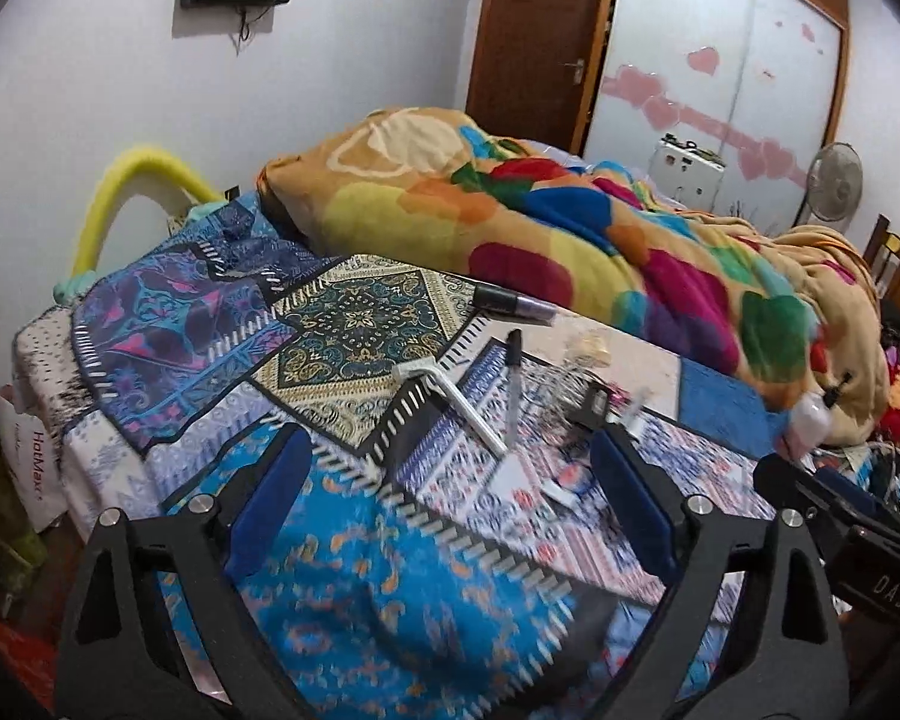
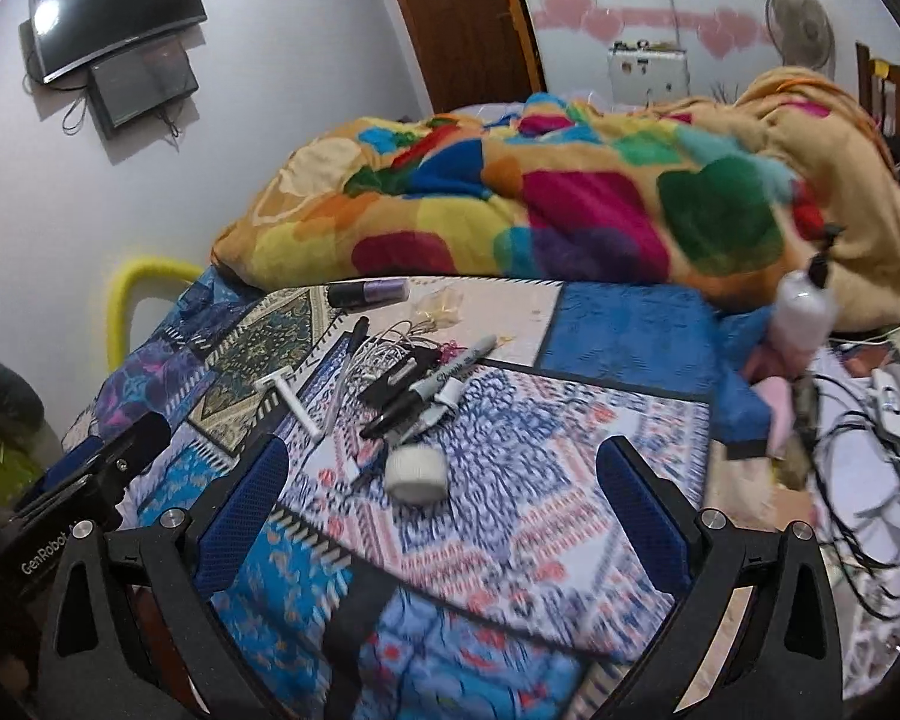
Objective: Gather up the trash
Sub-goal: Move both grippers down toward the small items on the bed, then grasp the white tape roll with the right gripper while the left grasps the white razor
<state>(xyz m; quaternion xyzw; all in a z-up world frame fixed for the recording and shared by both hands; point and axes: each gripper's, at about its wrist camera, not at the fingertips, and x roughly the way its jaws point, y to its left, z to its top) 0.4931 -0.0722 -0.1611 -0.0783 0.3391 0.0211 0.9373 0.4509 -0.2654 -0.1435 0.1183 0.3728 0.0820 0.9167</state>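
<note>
Clutter lay scattered across the patchwork bedspread on the bed, and by the look of it the collecting had not yet begun: nothing was held, and no bin or bag showed in either view. The left gripper hovered over the near edge of the bed with its jaws spread wide and nothing between them; the right gripper hung beside it, jaws likewise wide and empty. Ahead of the right gripper, nearest to it, stood a small white roll, perhaps tape. Just beyond it lay a heap of markers, among them a Sharpie marker, touching a tangle of white cable. Left of the heap lay a white disposable razor, and farther off a purple-and-black tube beside a crumpled clear wrapper. A white pump bottle leaned at the right, against the foot of the bright, rumpled blanket that filled the far side of the bed. Which of these counted as trash could not be settled by sight; the wrapper seemed the likeliest. All of the picking up, and finding somewhere to put it, remained to be done.
</note>
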